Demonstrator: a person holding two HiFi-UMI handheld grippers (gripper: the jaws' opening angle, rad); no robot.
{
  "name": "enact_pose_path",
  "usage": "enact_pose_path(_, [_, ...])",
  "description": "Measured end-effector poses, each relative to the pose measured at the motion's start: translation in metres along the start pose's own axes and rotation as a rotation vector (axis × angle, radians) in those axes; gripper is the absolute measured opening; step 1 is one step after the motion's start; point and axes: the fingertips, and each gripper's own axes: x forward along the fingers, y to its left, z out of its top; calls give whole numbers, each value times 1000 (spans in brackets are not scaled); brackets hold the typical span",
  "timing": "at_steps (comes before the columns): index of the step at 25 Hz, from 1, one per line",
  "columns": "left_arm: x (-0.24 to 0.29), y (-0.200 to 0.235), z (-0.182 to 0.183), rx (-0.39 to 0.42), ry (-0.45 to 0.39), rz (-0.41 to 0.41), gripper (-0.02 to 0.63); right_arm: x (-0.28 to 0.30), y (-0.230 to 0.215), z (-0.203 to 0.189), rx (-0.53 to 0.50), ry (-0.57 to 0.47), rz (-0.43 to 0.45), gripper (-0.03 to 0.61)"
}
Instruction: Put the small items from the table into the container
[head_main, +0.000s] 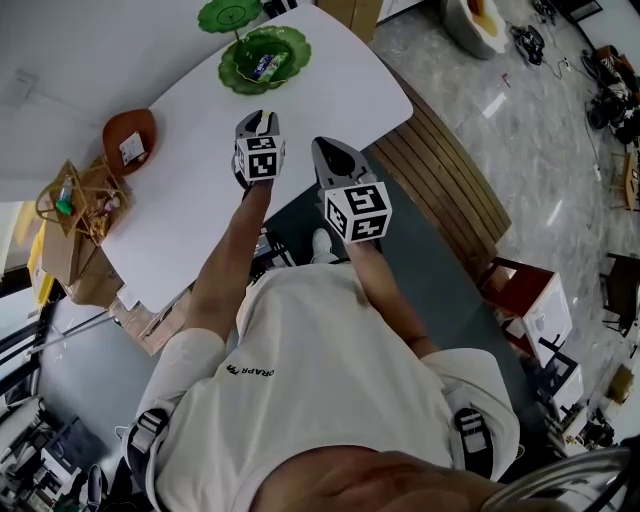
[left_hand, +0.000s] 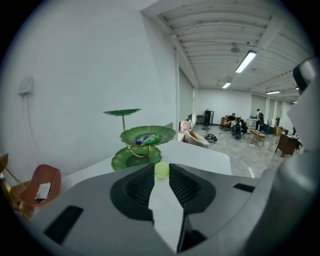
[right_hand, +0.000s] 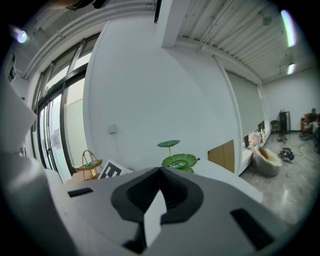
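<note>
In the head view the left gripper (head_main: 258, 121) reaches out over the white table (head_main: 335, 88), its tips pointing toward the green tiered stand (head_main: 262, 58) at the table's far end. This looks like a carry toward that stand. What sits between its jaws is too small to make out from above. The right gripper (head_main: 324, 149) hangs at the table's near edge, farther from the stand than the left one and apparently just waiting out of the way. To the left of the stand, well apart from it, a brown bowl (head_main: 129, 140) holds a small packet (head_main: 131, 149), and a wire basket (head_main: 76, 200) sits beyond that at the table's end. In the left gripper view the jaws are clamped on a small pale green ball (left_hand: 161, 169), pinched right at the tips of the left gripper (left_hand: 161, 173) so that it sits in line with the stand (left_hand: 145, 144) straight ahead. The stand's middle dish already carries a blue-and-white wrapped item (left_hand: 144, 139), which suggests that dish is the container meant. The ball is held short of it and above the table (left_hand: 205, 154), so the drop is not yet made. The bowl (left_hand: 42, 184) lies to the stand's left. In the right gripper view the right gripper (right_hand: 160, 170) has its jaws closed together with nothing between them, aimed loosely toward the stand (right_hand: 178, 161), with the wire basket (right_hand: 89, 160) off to the stand's left.
</note>
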Motion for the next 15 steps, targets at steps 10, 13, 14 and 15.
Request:
enact_pose_path(10, [3,-7,33,43,-54,4,94,-6,-14,10,8,-29,-27,6])
enact_pose_path(13, [8,-10,42,36,-65,2,94,-6,-18,13,9,-35,-33,6])
enact_pose_path(14, [10,-10,45,36,-69,0,94,-5,-18,14,8,-37,-33,6])
enact_pose_path(15, [12,-10,48,37,-73,-1,94,-4,-18,15,7,-38,-33,6])
